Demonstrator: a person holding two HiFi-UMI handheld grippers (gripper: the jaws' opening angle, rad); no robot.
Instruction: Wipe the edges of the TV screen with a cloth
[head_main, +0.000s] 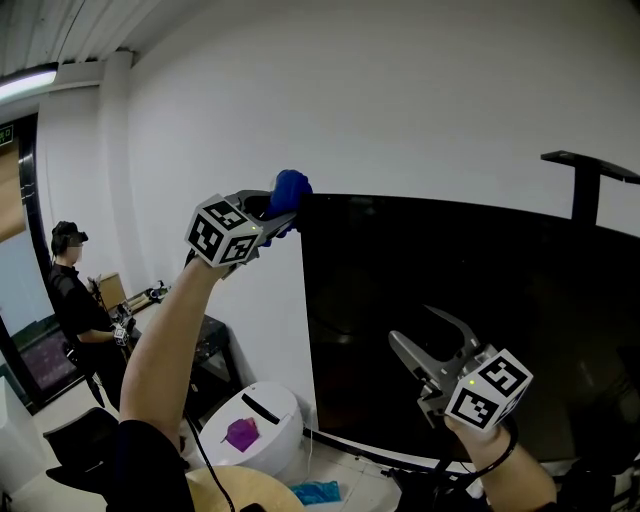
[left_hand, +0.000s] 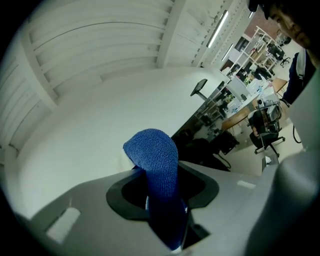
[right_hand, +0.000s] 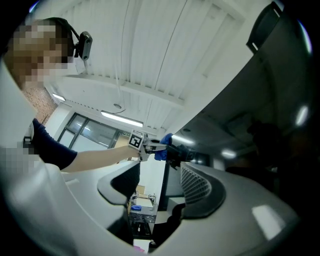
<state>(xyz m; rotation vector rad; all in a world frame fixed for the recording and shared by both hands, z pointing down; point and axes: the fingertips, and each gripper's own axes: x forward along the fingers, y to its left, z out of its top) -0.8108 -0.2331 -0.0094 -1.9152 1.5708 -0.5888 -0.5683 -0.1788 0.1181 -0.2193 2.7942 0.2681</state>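
The white wall (head_main: 400, 90) behind the TV screen (head_main: 480, 320) is plain and matte. The TV screen is a large, flat, glossy black rectangle that carries dim reflections, and its thin frame is black too. A black bracket (head_main: 590, 175) rises above its upper right corner. Below its lower left corner stands a round, smooth white bin (head_main: 275, 425) with a slot in the lid and a crumpled purple scrap (head_main: 241, 433) on top.

The left gripper (head_main: 283, 208) is grey plastic with a cube of black-and-white square markers, and it is raised level at the screen's upper left corner. Its jaws are clamped on the cloth (head_main: 290, 188), a blue, knitted-looking fold that bulges out above the jaws against that corner's edge. The right gripper (head_main: 412, 325), which has the same build, is in front of the screen's lower middle with its jaws apart and nothing between them.

A small green sign (head_main: 5, 133) far left of the screen is too small to read.
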